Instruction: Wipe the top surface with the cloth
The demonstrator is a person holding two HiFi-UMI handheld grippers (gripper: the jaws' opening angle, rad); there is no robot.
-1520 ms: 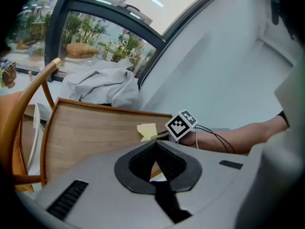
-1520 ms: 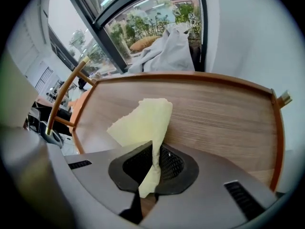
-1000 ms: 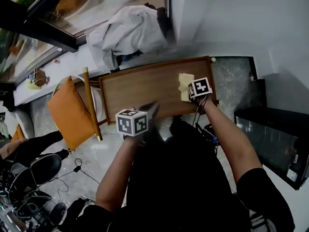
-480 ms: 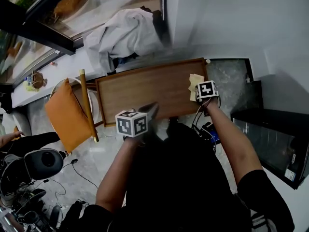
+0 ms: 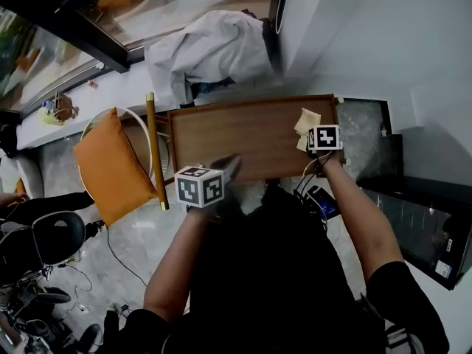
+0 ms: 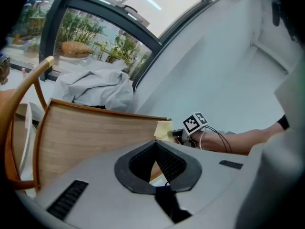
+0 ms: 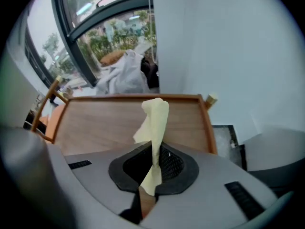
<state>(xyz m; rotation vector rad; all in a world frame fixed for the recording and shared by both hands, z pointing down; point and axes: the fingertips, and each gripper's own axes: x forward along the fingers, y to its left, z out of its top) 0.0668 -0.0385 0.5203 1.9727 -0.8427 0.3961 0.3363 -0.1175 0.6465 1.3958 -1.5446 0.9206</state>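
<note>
Right gripper (image 5: 313,133) is pinching the yellow cloth (image 5: 307,121), which sits at the right end of the wooden top (image 5: 236,135), upper right of the head view. In the right gripper view the cloth stands up out of the jaws over that end, and I can't tell how firmly it presses down. Left gripper (image 5: 230,167) hangs at the near edge, centre frame, jaws pressed together on nothing. My read: mid-pass at best, with no visible marks to prove coverage and the whole stretch left of the cloth probably still to wipe.
</note>
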